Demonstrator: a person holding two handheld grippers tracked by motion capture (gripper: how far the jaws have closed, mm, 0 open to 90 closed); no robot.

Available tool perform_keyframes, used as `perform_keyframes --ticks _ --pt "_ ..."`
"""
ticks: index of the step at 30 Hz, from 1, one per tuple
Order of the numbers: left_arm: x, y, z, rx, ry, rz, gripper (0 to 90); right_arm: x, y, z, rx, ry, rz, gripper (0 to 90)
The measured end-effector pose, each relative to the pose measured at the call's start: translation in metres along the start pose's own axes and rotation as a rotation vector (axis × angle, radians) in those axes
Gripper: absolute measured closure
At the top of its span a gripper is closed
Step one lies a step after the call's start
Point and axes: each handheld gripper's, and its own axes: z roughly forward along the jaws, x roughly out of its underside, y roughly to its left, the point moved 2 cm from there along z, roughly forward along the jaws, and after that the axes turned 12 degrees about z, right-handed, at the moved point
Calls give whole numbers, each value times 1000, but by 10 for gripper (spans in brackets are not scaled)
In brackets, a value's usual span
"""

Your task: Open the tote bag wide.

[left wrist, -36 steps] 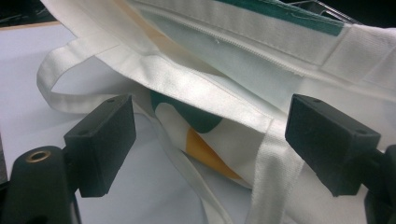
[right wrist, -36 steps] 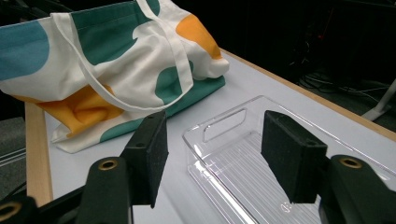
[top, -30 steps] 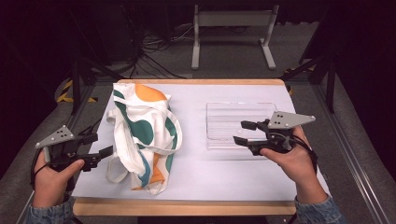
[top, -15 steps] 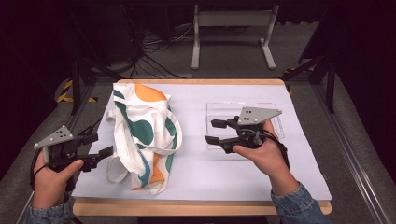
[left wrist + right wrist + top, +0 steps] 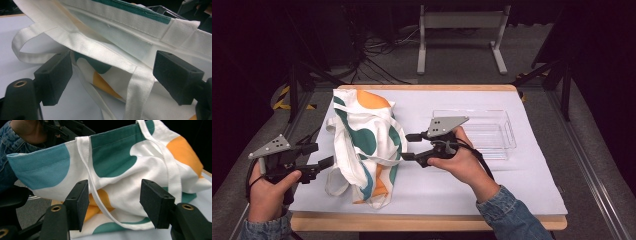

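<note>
The right gripper (image 5: 406, 146), jaws apart and empty, faced the tote bag (image 5: 364, 145) lying just to its left on the counter (image 5: 522, 175).

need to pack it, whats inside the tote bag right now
Through the tote bag's open mouth in the left gripper view, plain white lining shows and no contents. Deeper inside is covered by folded fabric, so whether it is empty cannot be told.

White tote bag (image 5: 367, 145) with teal and orange blobs, crumpled, table's left

L gripper (image 5: 328, 161) at tote bag (image 5: 367, 145) edge; R gripper (image 5: 407, 146) open, beside bag; clear tray (image 5: 504, 131) behind.
</note>
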Motion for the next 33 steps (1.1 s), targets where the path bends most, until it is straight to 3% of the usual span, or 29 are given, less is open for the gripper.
perform_keyframes --ticks 16,21,25,28,29,30,31,33 --pt "0 -1 1 2 1 20 165 8 7 45 -51 62 -40 428" --pt "0 -1 2 4 2 22 165 11 8 56 -59 73 -51 488" --pt "0 -2 2 6 5 28 164 13 11 62 -78 94 -71 635" --pt "-1 -7 6 16 45 108 162 13 13 61 -84 117 -114 811" --pt "-1 -7 6 16 45 108 161 13 13 61 -84 117 -114 811" --pt "-2 -10 8 23 55 142 161 13 14 61 -90 119 -123 847" --pt "-3 -11 8 28 57 152 158 13 15 59 -84 115 -132 875" --pt "-4 -12 9 30 47 149 152 11 16 55 -82 101 -135 878"
